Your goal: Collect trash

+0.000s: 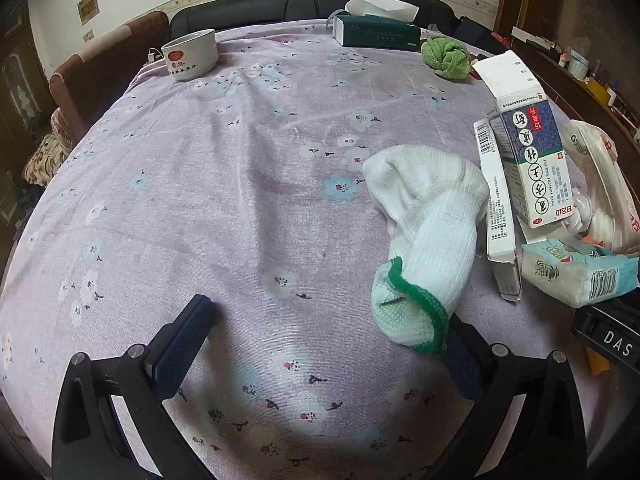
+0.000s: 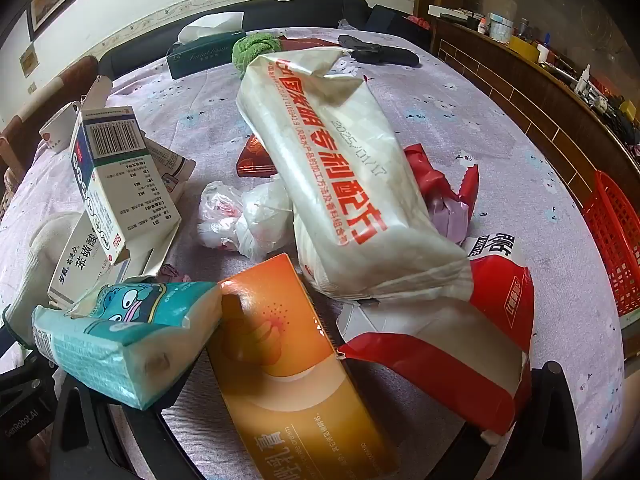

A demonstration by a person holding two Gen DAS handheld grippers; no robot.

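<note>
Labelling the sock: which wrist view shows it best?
Left wrist: the sock lies whole and unobstructed on the cloth, green cuff nearest the camera. Right wrist catches only a sliver of the sock at the left edge, behind the boxes.

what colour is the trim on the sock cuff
Dark green, edging the white sock at its opening; clearest in the left wrist view.
</note>
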